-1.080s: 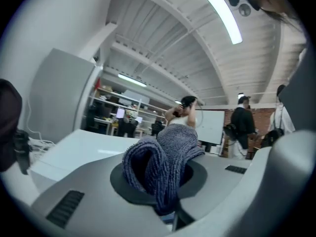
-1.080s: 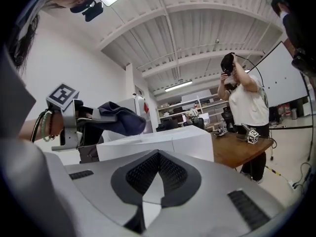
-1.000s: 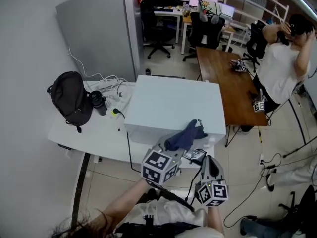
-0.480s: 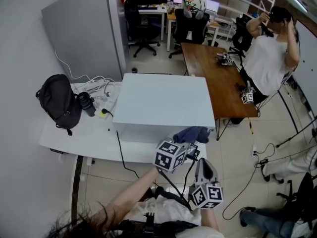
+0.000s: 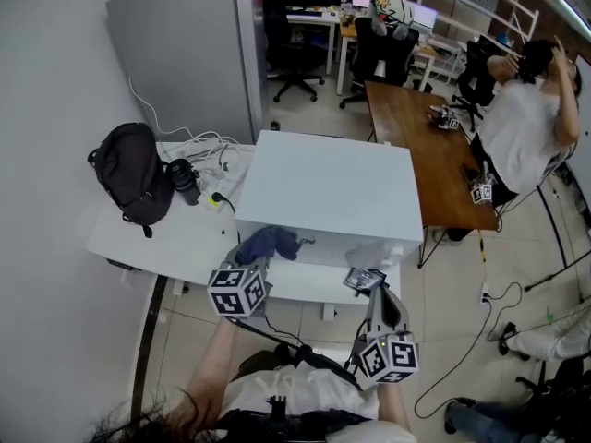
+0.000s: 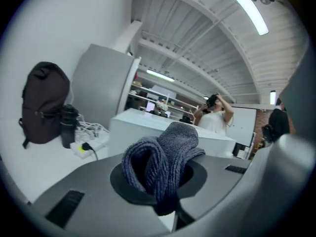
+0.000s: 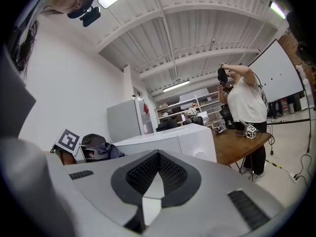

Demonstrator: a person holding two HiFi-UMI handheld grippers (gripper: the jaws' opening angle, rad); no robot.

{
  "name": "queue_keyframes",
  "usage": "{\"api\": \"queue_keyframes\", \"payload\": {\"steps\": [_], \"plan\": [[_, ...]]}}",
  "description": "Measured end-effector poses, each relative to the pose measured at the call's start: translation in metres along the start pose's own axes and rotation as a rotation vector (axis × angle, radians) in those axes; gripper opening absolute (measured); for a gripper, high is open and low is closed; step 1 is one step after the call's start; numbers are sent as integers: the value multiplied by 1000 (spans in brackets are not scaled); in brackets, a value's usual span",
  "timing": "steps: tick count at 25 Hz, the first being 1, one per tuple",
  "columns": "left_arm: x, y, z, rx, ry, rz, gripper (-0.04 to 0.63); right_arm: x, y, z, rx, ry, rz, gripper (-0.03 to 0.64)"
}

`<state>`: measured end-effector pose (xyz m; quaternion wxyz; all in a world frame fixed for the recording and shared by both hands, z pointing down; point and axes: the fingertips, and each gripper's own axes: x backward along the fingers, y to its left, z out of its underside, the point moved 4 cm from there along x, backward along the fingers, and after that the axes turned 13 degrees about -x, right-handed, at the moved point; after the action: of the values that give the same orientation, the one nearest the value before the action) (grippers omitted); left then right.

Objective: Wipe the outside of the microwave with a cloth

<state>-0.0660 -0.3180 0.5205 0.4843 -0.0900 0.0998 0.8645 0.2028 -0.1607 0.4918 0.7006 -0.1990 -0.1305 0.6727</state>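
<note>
**At the microwave's front corner: cloth in the left jaws**

Low and left of centre in the head view, the left gripper (image 5: 254,264) had its jaws clamped on a bunched blue cloth (image 5: 266,243). The cloth sat at the front left corner of the white microwave (image 5: 328,197) on the table (image 5: 166,238). Lower right, the right gripper (image 5: 367,284) was closed on nothing, near the microwave's front.

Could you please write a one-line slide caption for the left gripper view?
Left gripper shut on a bunched blue-grey cloth, with the white microwave ahead.
</note>
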Motion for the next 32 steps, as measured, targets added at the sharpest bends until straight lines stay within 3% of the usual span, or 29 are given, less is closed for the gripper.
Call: {"api": "queue_keyframes", "payload": {"steps": [5, 10, 14, 20, 23, 25, 27, 32], "plan": [[24, 66, 11, -6, 14, -166, 52, -9, 10, 4, -7, 3, -32, 20], [28, 71, 18, -28, 36, -171, 52, -10, 11, 4, -2, 10, -27, 20], [31, 22, 4, -49, 9, -32, 52, -4, 2, 3, -3, 1, 8, 20], [-13, -143, 11, -65, -6, 429, 52, 20, -28, 3, 12, 7, 106, 20], [-57, -214, 26, -129, 6, 592, 52, 33, -40, 2, 13, -1, 145, 20], [-84, -243, 38, -164, 24, 627, 52, 41, -44, 1, 9, -6, 170, 20], [-104, -250, 50, -179, 53, 607, 52, 48, -47, 1, 3, -10, 184, 20], [-102, -185, 67, -114, 92, 440, 52, 50, -44, 4, 0, -3, 179, 20]]}}
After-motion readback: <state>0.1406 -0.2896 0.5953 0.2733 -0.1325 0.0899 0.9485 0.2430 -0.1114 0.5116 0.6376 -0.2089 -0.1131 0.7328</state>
